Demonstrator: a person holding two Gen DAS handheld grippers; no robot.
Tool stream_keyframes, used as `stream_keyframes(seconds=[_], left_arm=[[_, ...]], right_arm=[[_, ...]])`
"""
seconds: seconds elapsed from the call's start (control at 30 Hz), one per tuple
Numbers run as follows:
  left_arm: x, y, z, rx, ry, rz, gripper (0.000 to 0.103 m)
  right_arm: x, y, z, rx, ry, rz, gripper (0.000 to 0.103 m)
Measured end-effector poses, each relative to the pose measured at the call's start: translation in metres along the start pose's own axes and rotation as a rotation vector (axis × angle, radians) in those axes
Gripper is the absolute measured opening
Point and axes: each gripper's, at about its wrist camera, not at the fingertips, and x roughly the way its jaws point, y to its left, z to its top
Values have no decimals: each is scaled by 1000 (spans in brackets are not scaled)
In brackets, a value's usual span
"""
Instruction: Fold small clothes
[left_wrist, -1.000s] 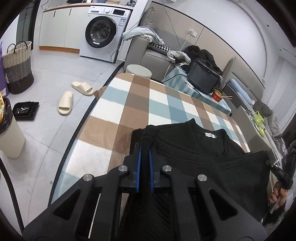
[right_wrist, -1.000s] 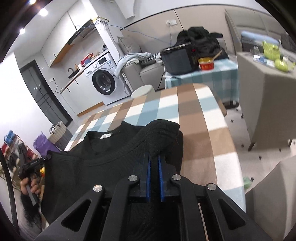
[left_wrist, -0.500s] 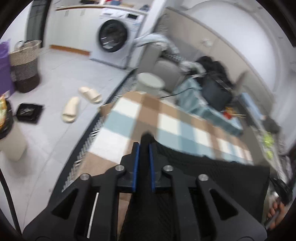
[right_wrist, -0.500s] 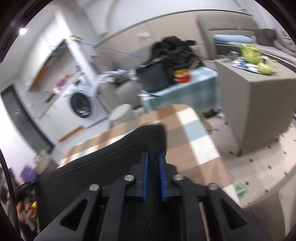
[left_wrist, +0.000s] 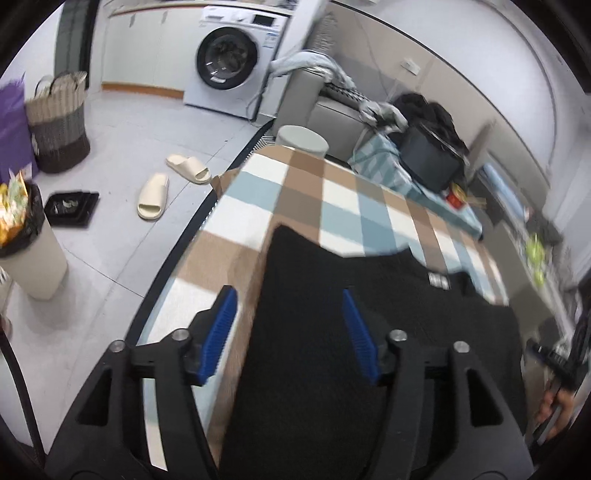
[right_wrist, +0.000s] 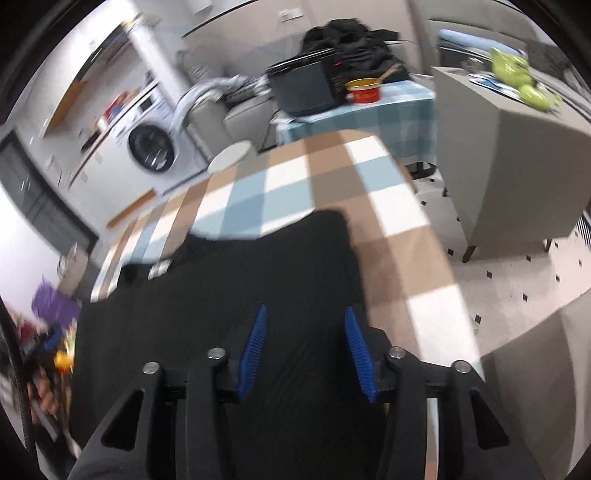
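On the checked tablecloth (left_wrist: 306, 192) in brown, pale blue and white lies a black knit sweater (left_wrist: 369, 332), spread flat with its neckline and white neck label (left_wrist: 439, 280) toward the far side of the table; the same label (right_wrist: 159, 268) appears at the left in the right wrist view. The left gripper (left_wrist: 288, 328) hangs over the garment's left edge with its blue-padded jaws standing apart; they have just been opening, the cloth lies below and between them, and neither pad presses on it. The left pad sits over bare tablecloth, the right pad over the knit. The right gripper (right_wrist: 304, 347) hangs over the sweater (right_wrist: 266, 280) near its right edge, its jaws likewise parted after just opening, with the fabric beneath and no pad pinching it. A hand (left_wrist: 556, 408) on the other gripper's handle shows at the right edge of the left wrist view. Beyond the table stand a round stool (left_wrist: 303, 138), a grey sofa (left_wrist: 332, 110), a washing machine (left_wrist: 229, 59) and a side table with a black appliance (right_wrist: 306, 88) and a red cup (right_wrist: 364, 92). A pair of cream slippers (left_wrist: 170, 186) and a woven basket (left_wrist: 59, 125) are on the tiled floor. Both views are blurred.
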Motion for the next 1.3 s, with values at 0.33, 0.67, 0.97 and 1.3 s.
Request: stream_keyframes(seconds=[0.33,0.67,0.97,1.3], left_arm=[[-66,-63,-77,206,-30,-9,102],[-90,-107,-141,316,17,-82,102],[-89,-142,-170,396,61,-123,102],[-82,-155,-186,444,122,-147,102]], right_arm=[[-24,63,-85,-258,32,69,92],[-47,81,-157,-302,48,59,96],[-52,108,-176,-378,60,-18,97],[-39,112,-186,-410,95,-112,97]])
